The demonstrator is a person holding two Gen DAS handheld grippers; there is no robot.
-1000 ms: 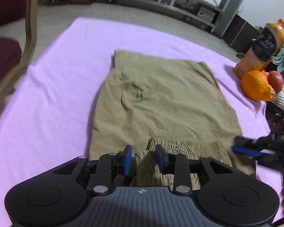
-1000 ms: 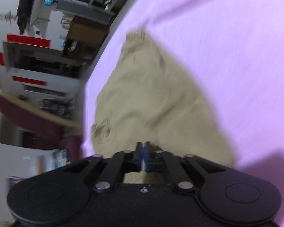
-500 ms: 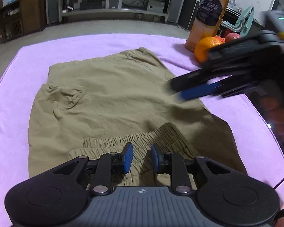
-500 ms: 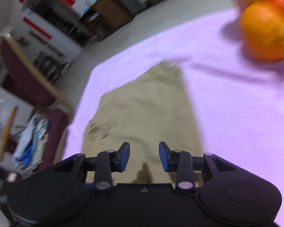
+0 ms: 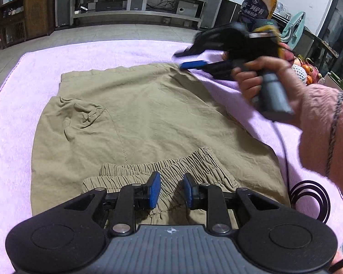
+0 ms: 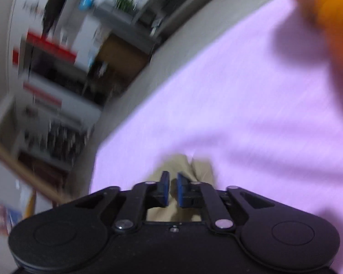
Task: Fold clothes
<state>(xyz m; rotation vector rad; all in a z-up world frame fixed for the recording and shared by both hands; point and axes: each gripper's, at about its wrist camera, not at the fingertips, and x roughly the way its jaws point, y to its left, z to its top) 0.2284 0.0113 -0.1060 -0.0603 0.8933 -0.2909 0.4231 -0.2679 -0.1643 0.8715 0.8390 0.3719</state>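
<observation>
Khaki shorts lie flat on a pink towel, with the elastic waistband folded up toward the near edge. My left gripper is open just above the waistband, nothing between its pads. My right gripper is at the shorts' far right corner, jaws apart. In the blurred right wrist view the right gripper shows a narrow gap over the khaki corner.
An orange drink bottle and fruit stand at the towel's far right. A black cable coils at the near right. Shelving and floor lie beyond the towel's far edge.
My right gripper has swung from the shorts' right side to the far right corner and its jaws have narrowed. My left gripper stays open over the waistband.
</observation>
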